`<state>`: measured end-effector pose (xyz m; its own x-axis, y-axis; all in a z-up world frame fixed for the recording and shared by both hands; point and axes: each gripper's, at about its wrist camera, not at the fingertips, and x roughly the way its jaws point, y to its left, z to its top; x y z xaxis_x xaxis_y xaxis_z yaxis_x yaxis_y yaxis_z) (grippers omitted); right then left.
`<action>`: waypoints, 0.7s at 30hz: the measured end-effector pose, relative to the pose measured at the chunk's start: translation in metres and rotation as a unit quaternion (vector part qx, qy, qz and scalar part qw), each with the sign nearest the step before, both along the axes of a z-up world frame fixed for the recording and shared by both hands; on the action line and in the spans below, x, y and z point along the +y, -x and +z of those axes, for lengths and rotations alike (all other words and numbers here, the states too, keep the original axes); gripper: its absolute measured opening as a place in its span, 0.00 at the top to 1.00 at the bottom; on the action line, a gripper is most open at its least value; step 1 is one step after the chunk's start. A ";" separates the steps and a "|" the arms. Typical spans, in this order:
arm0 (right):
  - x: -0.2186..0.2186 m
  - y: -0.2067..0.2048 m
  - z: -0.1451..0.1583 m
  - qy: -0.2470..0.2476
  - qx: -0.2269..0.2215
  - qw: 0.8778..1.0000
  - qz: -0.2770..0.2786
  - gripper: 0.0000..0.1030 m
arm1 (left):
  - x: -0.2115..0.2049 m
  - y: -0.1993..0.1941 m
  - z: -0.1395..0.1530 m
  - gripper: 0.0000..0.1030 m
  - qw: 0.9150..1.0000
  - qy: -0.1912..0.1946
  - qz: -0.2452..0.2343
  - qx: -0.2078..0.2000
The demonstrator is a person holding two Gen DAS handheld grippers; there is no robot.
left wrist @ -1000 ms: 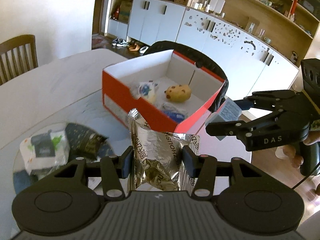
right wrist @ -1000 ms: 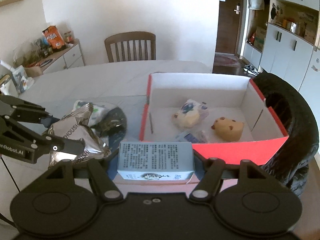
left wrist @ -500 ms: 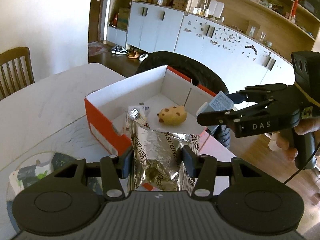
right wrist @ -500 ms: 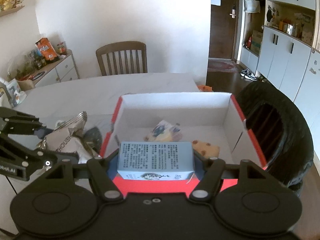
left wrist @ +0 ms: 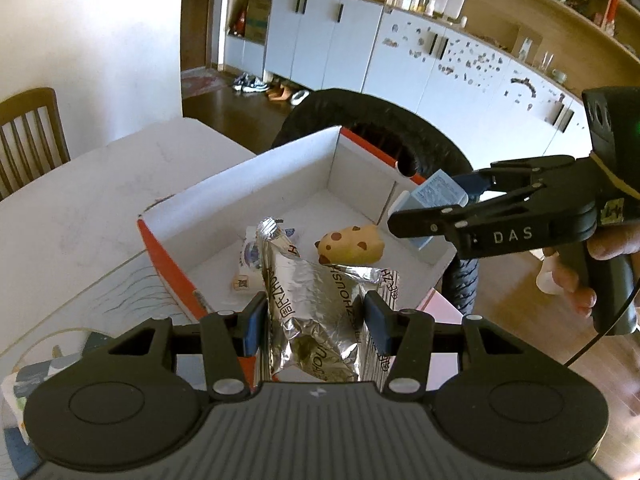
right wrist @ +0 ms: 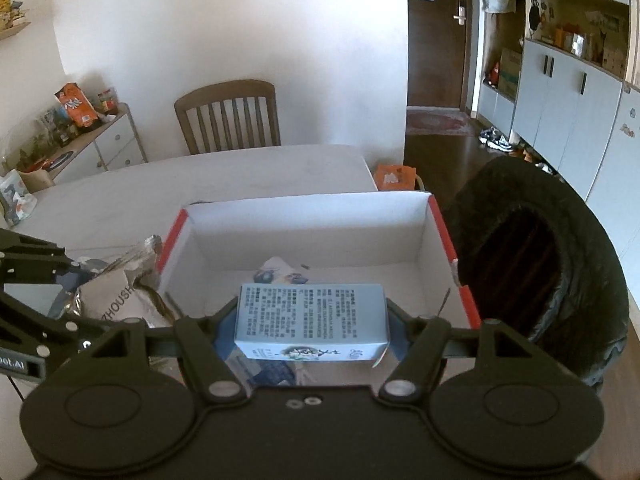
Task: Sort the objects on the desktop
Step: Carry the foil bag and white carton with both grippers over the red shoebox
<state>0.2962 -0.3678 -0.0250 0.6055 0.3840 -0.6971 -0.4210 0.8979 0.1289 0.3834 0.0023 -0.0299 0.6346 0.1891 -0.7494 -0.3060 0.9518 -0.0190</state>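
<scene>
While both hands hold grippers over the box, this is how things sit:

Left gripper (left wrist: 316, 320): partly closed, both pads pressing a crinkly silver snack bag (left wrist: 320, 312) from the sides.
Silver bag: up in the air, over the near edge of the box.
Right gripper (right wrist: 310, 320): fairly wide, its pads squeezing the ends of a small blue carton (right wrist: 311, 322).
Blue carton: lying flat between the pads, above the near part of the box.
Box (left wrist: 256, 184): red outside, white inside, open on top, sitting on the white table (left wrist: 80, 208).
Inside the box: a yellow spotted toy (left wrist: 352, 245) and a white-and-blue packet (left wrist: 250, 254).
Beside the box: a black round cushion (right wrist: 560, 264).
Hand (left wrist: 576, 276): gripping the right gripper's handle.
</scene>
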 end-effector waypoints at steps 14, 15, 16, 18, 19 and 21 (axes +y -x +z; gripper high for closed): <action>0.008 -0.059 -0.028 0.025 0.020 0.999 0.004 0.32 | 0.009 -0.052 -0.029 0.51 0.998 -0.004 0.019 0.054; 0.008 -0.063 -0.030 0.025 0.023 0.999 0.007 0.32 | 0.011 -0.055 -0.031 0.51 0.998 -0.002 0.019 0.057; 0.010 -0.067 -0.033 0.028 0.026 0.999 0.008 0.32 | 0.011 -0.057 -0.033 0.51 0.998 -0.002 0.019 0.061; 0.013 -0.073 -0.037 0.034 0.031 0.999 0.012 0.32 | 0.012 -0.060 -0.036 0.51 0.997 -0.006 0.019 0.069; 0.015 -0.077 -0.040 0.038 0.033 0.999 0.015 0.32 | 0.012 -0.062 -0.037 0.51 0.997 -0.006 0.020 0.072; 0.019 -0.082 -0.044 0.046 0.037 0.998 0.020 0.32 | 0.015 -0.065 -0.041 0.51 0.997 -0.003 0.024 0.077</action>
<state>0.3784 -0.3490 -0.0687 0.5376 0.3383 -0.7724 -0.4484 0.8904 0.0779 0.4488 0.0173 -0.0710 0.5025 0.2204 -0.8360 -0.3498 0.9361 0.0365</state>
